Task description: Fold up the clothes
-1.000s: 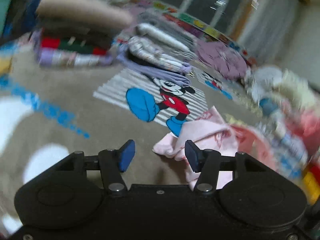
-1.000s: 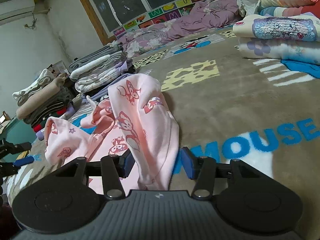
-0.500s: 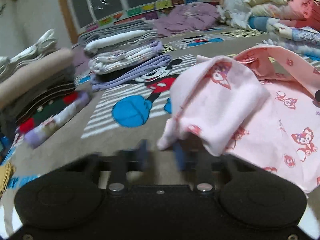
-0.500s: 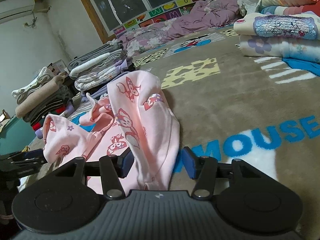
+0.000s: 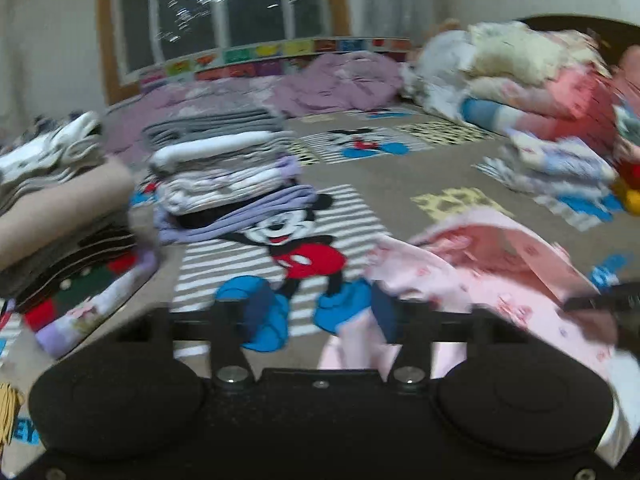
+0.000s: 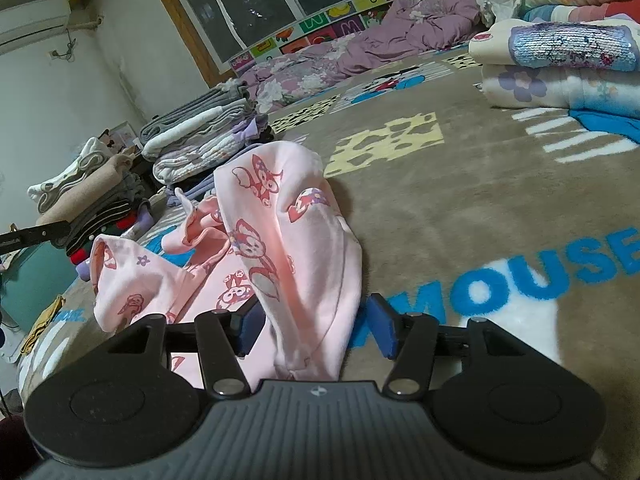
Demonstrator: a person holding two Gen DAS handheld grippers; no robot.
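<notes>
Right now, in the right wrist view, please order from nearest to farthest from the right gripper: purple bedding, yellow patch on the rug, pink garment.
1. Pink garment, between the opening jaws of the right gripper.
2. Yellow patch, mid-rug, ahead.
3. Purple bedding, far by the window.

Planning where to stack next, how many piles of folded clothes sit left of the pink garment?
2: a near pile topped by beige fleece, and a farther grey, white and lilac pile. More may be hidden beyond.

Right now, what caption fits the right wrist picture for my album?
Opening right tongs straddle a crumpled pink fox-print cotton garment on the tan cartoon-mouse rug.
</notes>
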